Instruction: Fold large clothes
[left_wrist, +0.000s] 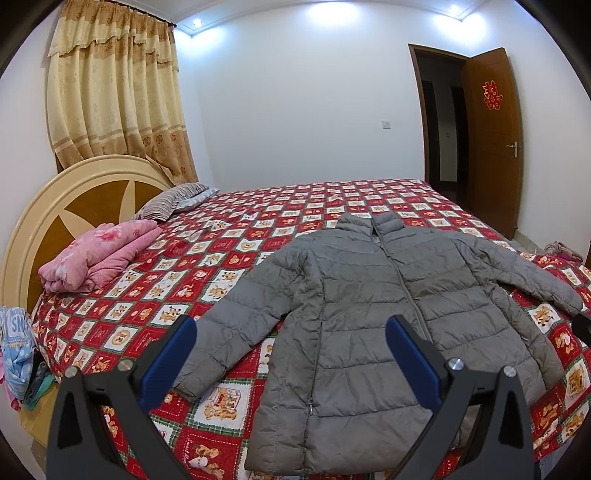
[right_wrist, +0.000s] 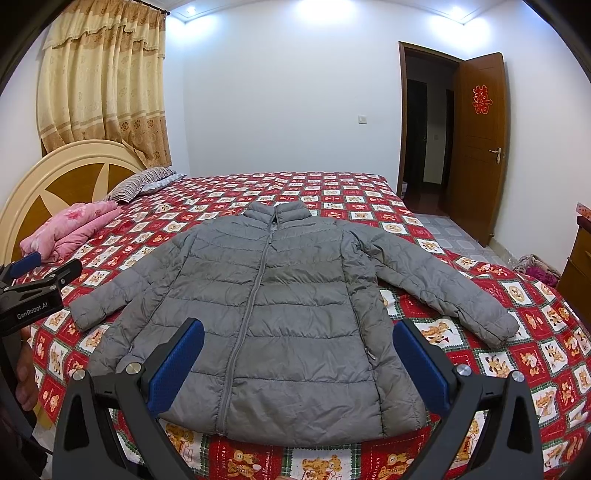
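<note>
A grey puffer jacket (right_wrist: 273, 306) lies flat and zipped on the bed (right_wrist: 491, 354), front up, with its collar at twelve o'clock and its hem at six o'clock, nearest the cameras. Its long axis runs from hem to collar, straight ahead of both tools. The sleeves angle out toward eight and four o'clock.

The right gripper (right_wrist: 298, 363) hovers above the hem, almost centred on the zipper line, so the jacket body lies dead ahead at twelve o'clock. The left gripper (left_wrist: 291, 360) hangs over the jacket's left half, the left sleeve cuff (left_wrist: 194, 380) lying just below its left finger at seven o'clock. That makes the left tool the nearer one to that sleeve, and the right tool the nearer to the far sleeve at four o'clock.

Both pairs of fingers are spread wide, blue pads facing each other, holding nothing and touching no fabric. Judging by the layout, folding has not begun; a sleeve is the likely first grab.
</note>
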